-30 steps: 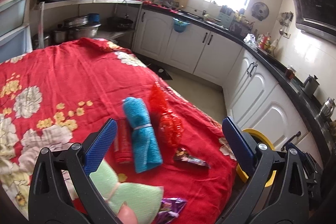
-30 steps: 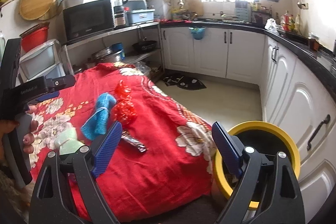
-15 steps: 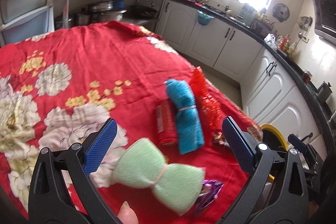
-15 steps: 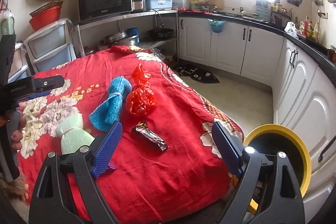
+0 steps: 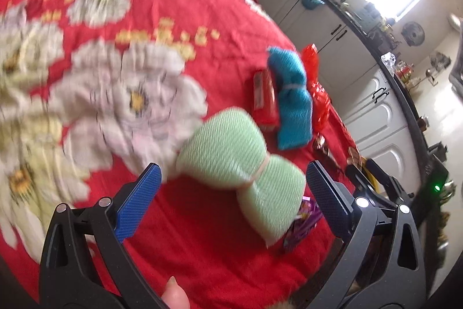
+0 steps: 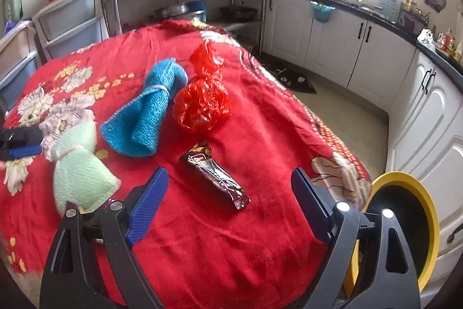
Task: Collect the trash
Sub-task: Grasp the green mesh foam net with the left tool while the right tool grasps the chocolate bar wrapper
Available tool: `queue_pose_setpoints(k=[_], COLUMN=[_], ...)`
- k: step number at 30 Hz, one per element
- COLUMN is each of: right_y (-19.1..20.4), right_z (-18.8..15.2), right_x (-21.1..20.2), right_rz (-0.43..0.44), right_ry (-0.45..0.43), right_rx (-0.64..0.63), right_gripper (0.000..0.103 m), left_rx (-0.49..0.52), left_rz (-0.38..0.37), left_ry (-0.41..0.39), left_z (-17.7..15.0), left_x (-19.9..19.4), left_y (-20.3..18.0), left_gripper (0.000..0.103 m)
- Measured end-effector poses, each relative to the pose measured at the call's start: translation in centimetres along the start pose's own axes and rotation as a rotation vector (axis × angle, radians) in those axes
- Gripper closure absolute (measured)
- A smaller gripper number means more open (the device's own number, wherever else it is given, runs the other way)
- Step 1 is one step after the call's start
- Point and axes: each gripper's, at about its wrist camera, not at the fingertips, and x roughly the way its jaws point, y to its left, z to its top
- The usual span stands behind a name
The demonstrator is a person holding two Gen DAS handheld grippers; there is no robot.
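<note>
A red floral cloth point(image 6: 260, 118) covers the table, and the litter lies spread across it. From the right wrist camera, at nine o'clock, the tip of the left gripper point(image 6: 21, 146) pokes in beside a pale green sponge point(image 6: 78, 173) tied at its waist like a bow. At ten o'clock lies a blue sponge point(image 6: 150, 118), tied the same way, with a crumpled red plastic bag point(image 6: 202, 103) touching it at eleven o'clock. Near the centre, just ahead of the right gripper point(image 6: 228, 201), rests a dark snack wrapper point(image 6: 215, 173), flat on the cloth and angled toward four o'clock. The right gripper's blue jaws stand wide apart with nothing between them; the wrapper sits just beyond their tips. At four o'clock, off the table edge, a yellow-rimmed bin point(image 6: 425, 207) stands on the floor against the white cabinets point(image 6: 341, 48).

From the left wrist camera the view is blurred. The left gripper's jaws are likewise spread wide and empty, with the green sponge lying just ahead of them, untouched. A purple foil wrapper point(image 5: 301, 225) peeks out from under the sponge at five o'clock. At one o'clock a red packet point(image 5: 263, 100) lies against the blue sponge, the red bag beyond.
</note>
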Motion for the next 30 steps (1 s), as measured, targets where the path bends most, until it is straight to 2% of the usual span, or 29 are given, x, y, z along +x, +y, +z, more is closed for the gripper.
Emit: queue_pose_setpoints(k=[2, 5, 11, 17, 19, 22, 30], right_y=[0.0, 0.1, 0.4, 0.8, 0.9, 0.6, 0.0], right_z=[0.2, 0.2, 0.5, 0.1, 0.1, 0.2, -0.2], right_x=[0.9, 2.4, 4.5, 5.5, 5.4, 5.0, 3.2], right_rz=[0.004, 0.018, 0.053, 0.091, 0.092, 0.084, 0.085], right_ry=[0.021, 0.047, 0.09, 0.106, 0.103, 0.099, 0.067], right_rx=[0.0, -0.008, -0.016, -0.015, -0.023, -0.018, 0.03], right_gripper=[0.022, 0.025, 0.033, 0.048, 0.062, 0.078, 0.081], left_rx=[-0.028, -0.075, -0.1, -0.134, -0.13, -0.106, -0.112], left_rz=[-0.02, -0.045, -0.047, -0.009, 0.012, 0.019, -0.02], left_ry=[0.035, 0.072, 0.065, 0.051, 0.039, 0.026, 0.0], left_z=[-0.2, -0.4, 0.3, 1.0, 1.2, 1.4, 1.8], left_x=[0.7, 2.0, 3.4, 4.4, 4.6, 4.7, 3.6], left_y=[0.4, 0.8, 0.0, -0.2, -0.2, -0.1, 0.7], left_gripper=[0.011, 0.018, 0.023, 0.032, 0.041, 0.046, 0.056])
